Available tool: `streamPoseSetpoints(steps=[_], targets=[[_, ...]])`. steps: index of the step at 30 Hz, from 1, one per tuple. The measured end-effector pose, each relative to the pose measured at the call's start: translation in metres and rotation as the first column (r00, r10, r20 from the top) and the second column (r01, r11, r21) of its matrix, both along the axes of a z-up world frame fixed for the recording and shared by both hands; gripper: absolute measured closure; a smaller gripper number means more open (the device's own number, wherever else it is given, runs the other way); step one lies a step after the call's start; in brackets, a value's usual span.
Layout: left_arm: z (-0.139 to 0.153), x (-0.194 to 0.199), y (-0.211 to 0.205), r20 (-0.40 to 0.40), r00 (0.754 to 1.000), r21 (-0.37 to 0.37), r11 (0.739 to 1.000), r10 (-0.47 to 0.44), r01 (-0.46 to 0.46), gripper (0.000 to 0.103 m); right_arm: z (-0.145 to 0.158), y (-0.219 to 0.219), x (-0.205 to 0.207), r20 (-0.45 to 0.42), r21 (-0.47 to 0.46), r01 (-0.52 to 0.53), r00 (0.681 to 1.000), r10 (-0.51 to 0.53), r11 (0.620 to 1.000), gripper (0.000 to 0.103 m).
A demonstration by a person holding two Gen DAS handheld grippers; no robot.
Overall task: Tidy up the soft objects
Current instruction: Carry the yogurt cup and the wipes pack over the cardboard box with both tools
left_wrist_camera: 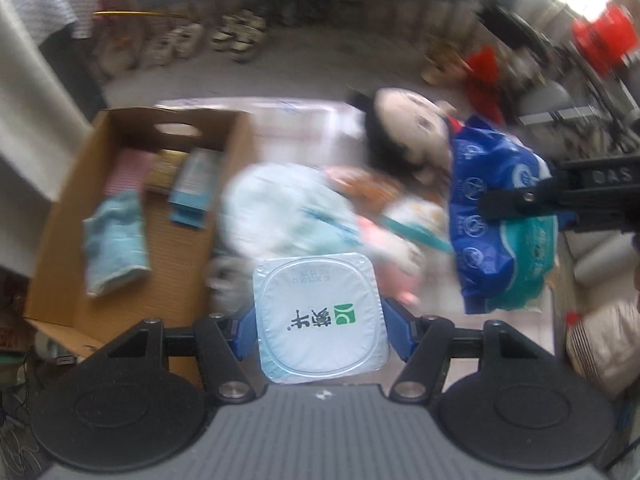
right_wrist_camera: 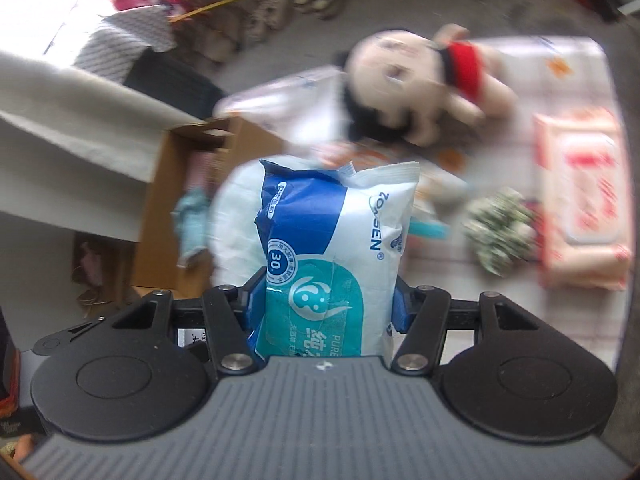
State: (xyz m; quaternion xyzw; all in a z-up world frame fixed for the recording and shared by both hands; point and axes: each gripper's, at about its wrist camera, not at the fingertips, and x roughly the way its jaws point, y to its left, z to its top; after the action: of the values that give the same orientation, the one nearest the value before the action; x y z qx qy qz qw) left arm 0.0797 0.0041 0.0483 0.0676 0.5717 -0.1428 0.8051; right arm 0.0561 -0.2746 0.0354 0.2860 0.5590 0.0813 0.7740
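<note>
My left gripper (left_wrist_camera: 320, 322) is shut on a white yogurt cup (left_wrist_camera: 320, 316) with a foil lid, held above the table just right of the open cardboard box (left_wrist_camera: 60, 240). My right gripper (right_wrist_camera: 326, 308) is shut on a blue and white wet-wipes pack (right_wrist_camera: 332, 248); the pack also shows in the left wrist view (left_wrist_camera: 492, 216), held in the air at the right. A plush doll (right_wrist_camera: 416, 80) with black hair and a red top lies on the table beyond. A pale blue soft bundle (left_wrist_camera: 288, 212) lies between box and doll.
The box holds a light blue cloth (left_wrist_camera: 114, 240), a pink checked item (left_wrist_camera: 128, 172) and a blue packet (left_wrist_camera: 192, 188). A pink wipes pack (right_wrist_camera: 580, 200) and a green-white fluffy item (right_wrist_camera: 500, 232) lie on the table's right. Shoes (left_wrist_camera: 236, 36) line the floor behind.
</note>
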Motion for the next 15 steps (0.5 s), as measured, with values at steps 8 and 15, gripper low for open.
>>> streamPoseSetpoints(steps=[8,15], targets=[[-0.012,0.079,0.12,0.027,0.991,0.04,0.99,0.134,-0.135,0.038,0.018,0.127,0.097,0.057,0.085,-0.055,0.997,0.05,0.995,0.046],[-0.061,0.145,0.215,-0.009,0.98,0.097,0.975,0.2,-0.198,0.038,-0.036,0.262,0.187,-0.036,0.038,-0.119,0.992,0.121,0.992,0.046]])
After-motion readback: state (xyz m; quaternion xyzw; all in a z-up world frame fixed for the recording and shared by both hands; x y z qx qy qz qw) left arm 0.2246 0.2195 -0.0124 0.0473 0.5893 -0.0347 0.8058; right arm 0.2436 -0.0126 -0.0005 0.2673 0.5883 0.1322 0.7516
